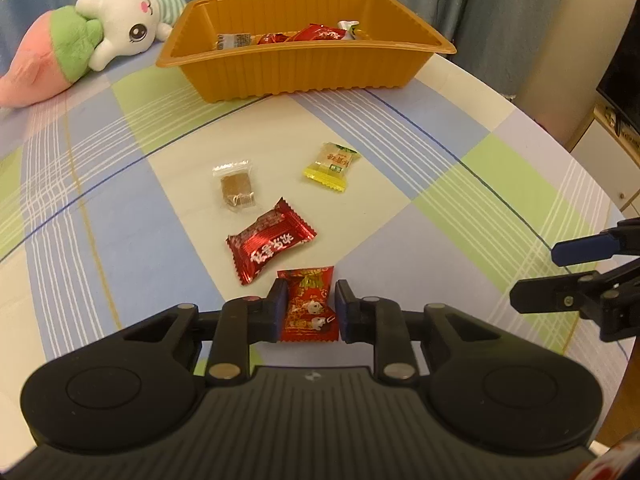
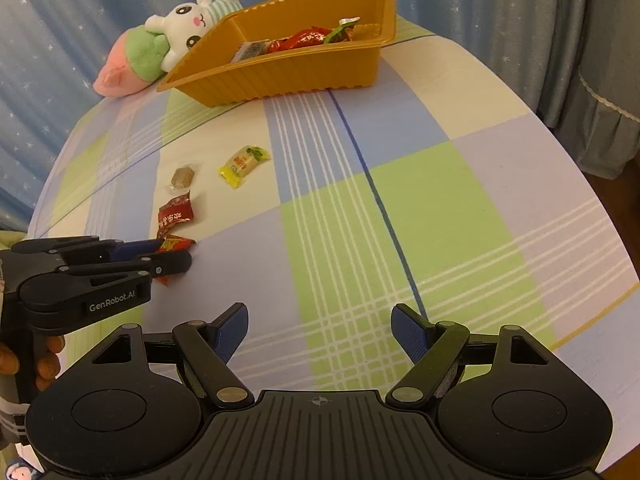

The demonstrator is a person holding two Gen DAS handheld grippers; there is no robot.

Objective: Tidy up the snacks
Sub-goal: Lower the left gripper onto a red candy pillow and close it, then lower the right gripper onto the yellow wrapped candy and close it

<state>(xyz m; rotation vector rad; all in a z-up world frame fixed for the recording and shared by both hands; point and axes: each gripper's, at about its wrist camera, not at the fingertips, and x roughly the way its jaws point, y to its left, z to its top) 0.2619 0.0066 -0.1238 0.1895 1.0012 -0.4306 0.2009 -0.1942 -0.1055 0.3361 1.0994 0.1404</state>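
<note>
My left gripper [image 1: 311,294] has its jaws on both sides of a small red snack packet [image 1: 309,306] on the tablecloth, pads touching or nearly touching its edges. The same gripper [image 2: 176,256] and packet [image 2: 176,245] show at the left of the right wrist view. Ahead lie a larger red packet [image 1: 270,240], a clear-wrapped brown snack [image 1: 236,186] and a yellow candy [image 1: 330,166]. The orange tray [image 1: 304,72] at the back holds several snacks. My right gripper [image 2: 319,326] is open and empty over bare cloth, also seen at the right of the left wrist view [image 1: 560,276].
A plush rabbit [image 1: 124,20] on a pink and green carrot cushion [image 1: 52,60] lies left of the tray. The round table's edge [image 1: 592,184] curves off on the right. Blue curtains hang behind.
</note>
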